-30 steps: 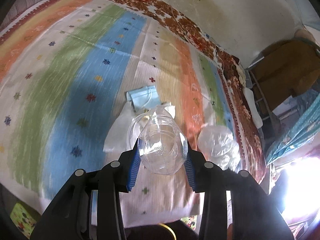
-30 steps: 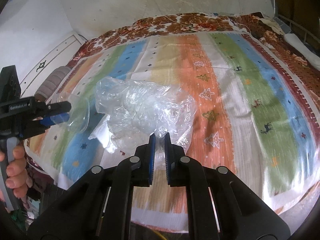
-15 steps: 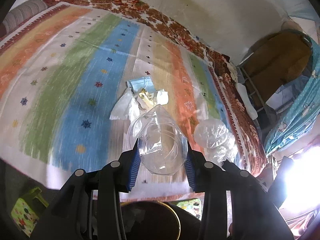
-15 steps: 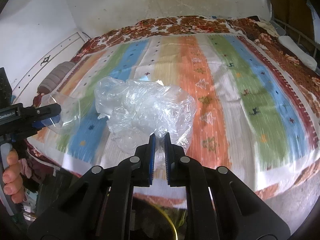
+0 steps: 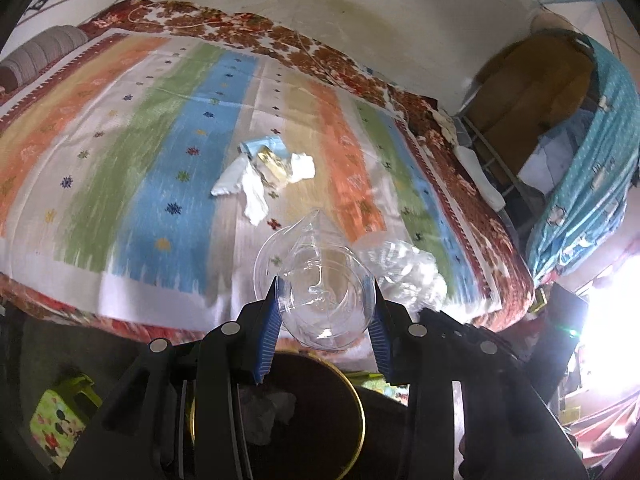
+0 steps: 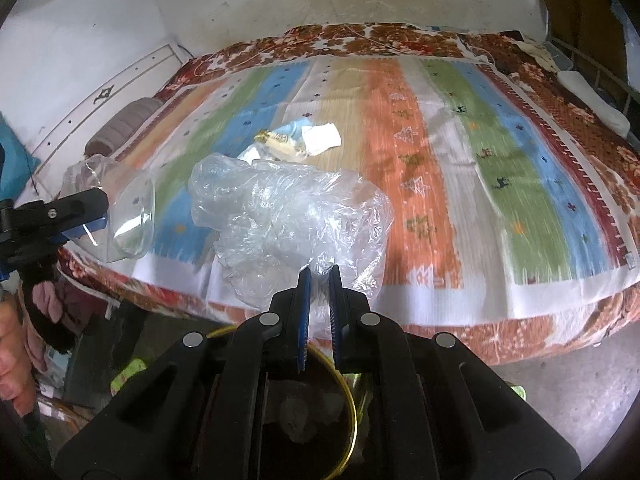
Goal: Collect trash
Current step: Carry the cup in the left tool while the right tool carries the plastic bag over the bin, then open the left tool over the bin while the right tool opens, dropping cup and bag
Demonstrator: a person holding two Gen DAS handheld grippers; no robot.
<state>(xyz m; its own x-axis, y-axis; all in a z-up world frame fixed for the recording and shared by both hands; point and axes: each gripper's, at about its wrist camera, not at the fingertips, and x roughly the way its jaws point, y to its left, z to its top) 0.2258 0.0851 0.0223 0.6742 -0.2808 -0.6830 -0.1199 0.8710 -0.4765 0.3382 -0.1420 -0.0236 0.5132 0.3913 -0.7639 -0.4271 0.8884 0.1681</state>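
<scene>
Trash here is a clear crumpled plastic cup (image 5: 326,300), clamped between the blue pads of the left gripper (image 5: 325,312), and a crinkled transparent plastic bag (image 6: 288,224), pinched in the nearly closed right gripper (image 6: 319,276). Both hang over the near edge of the striped bedspread (image 6: 460,184). Below, a dark round bin with a gold rim (image 5: 352,408) is mostly hidden by the gripper bodies (its pale contents are hard to make out). More scraps, white tissues and a yellow wrapper (image 5: 272,166), lie blurred mid-bed.
</scene>
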